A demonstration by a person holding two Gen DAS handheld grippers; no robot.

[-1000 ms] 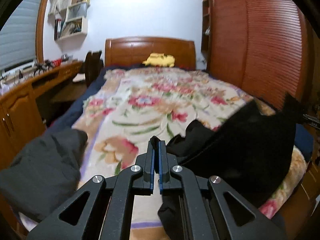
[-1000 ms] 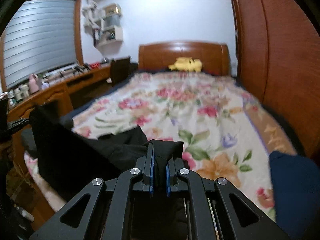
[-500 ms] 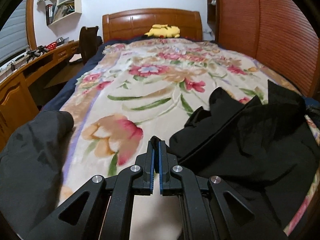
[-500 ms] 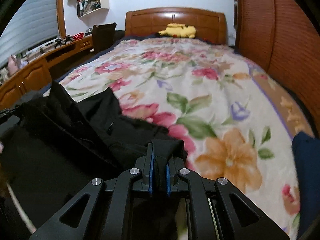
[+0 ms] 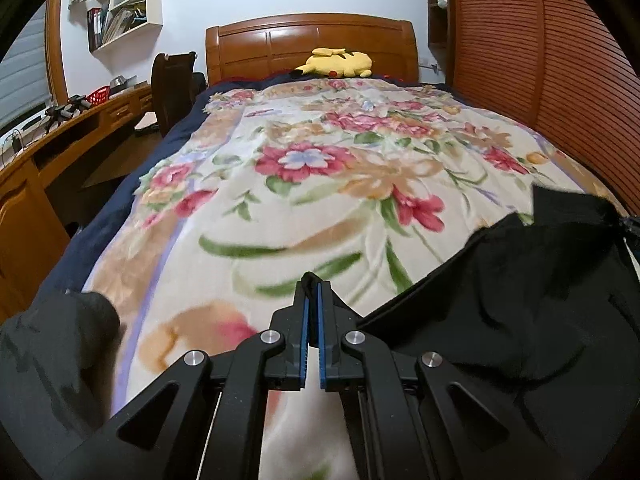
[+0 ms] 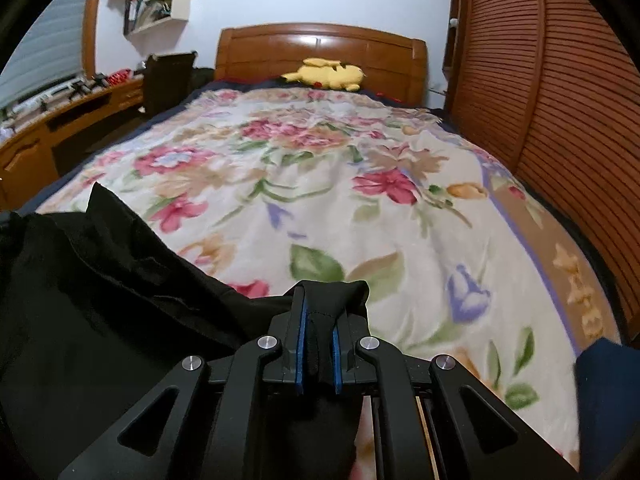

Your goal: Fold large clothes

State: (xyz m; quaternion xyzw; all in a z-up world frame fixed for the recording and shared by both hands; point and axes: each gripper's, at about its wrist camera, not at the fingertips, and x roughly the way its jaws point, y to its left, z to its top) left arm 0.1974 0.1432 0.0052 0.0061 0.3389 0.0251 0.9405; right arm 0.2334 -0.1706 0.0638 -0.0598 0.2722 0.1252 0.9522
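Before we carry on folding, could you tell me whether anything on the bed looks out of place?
Only the black garment looks untidy, bunched near the foot of the floral blanket, pinched by the left gripper and right gripper. A grey garment hangs off the edge.

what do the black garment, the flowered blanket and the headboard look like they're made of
Black garment: thin matte woven cloth, probably; it drapes in soft creases.
Flowered blanket: plush fleece, seemingly; fuzzy, soft-edged print.
Headboard: varnished wood; reddish-brown panels with a glossy sheen.
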